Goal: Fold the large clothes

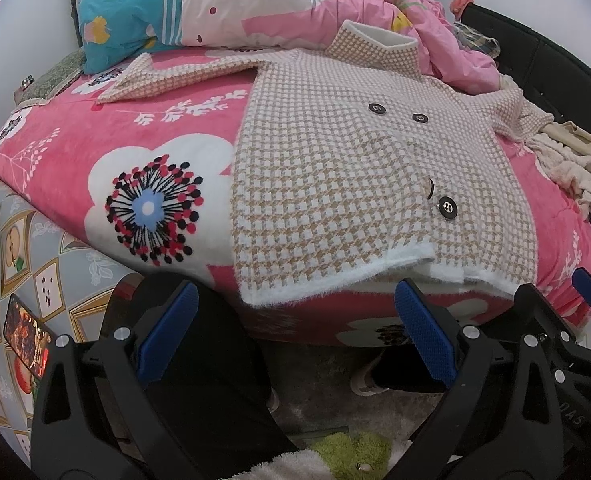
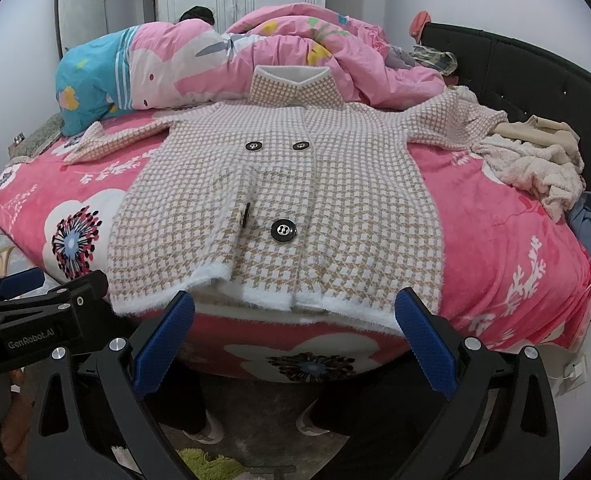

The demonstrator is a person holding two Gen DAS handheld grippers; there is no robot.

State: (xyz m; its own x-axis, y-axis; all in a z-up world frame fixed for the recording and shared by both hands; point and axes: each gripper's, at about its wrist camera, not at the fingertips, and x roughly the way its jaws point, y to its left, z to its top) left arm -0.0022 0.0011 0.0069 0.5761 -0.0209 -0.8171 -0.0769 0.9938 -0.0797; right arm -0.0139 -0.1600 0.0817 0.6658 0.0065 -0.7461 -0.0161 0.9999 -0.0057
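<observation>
A beige-and-white houndstooth coat (image 1: 335, 184) with black buttons lies flat, front up, on the pink flowered bedspread (image 1: 95, 152), sleeves spread out, its white hem at the bed's near edge. It also shows in the right wrist view (image 2: 295, 200). My left gripper (image 1: 295, 320) is open and empty, held off the bed just below the hem's left part. My right gripper (image 2: 295, 320) is open and empty, just below the hem's middle. The right gripper's body shows at the right edge of the left wrist view (image 1: 555, 320).
A pink and blue quilt (image 2: 215, 60) is heaped behind the coat's collar. A pile of cream clothes (image 2: 535, 168) lies at the right by the black headboard (image 2: 535, 68). A phone (image 1: 27, 336) lies on the patterned sheet at left. A green fluffy rug (image 1: 351, 456) lies on the floor.
</observation>
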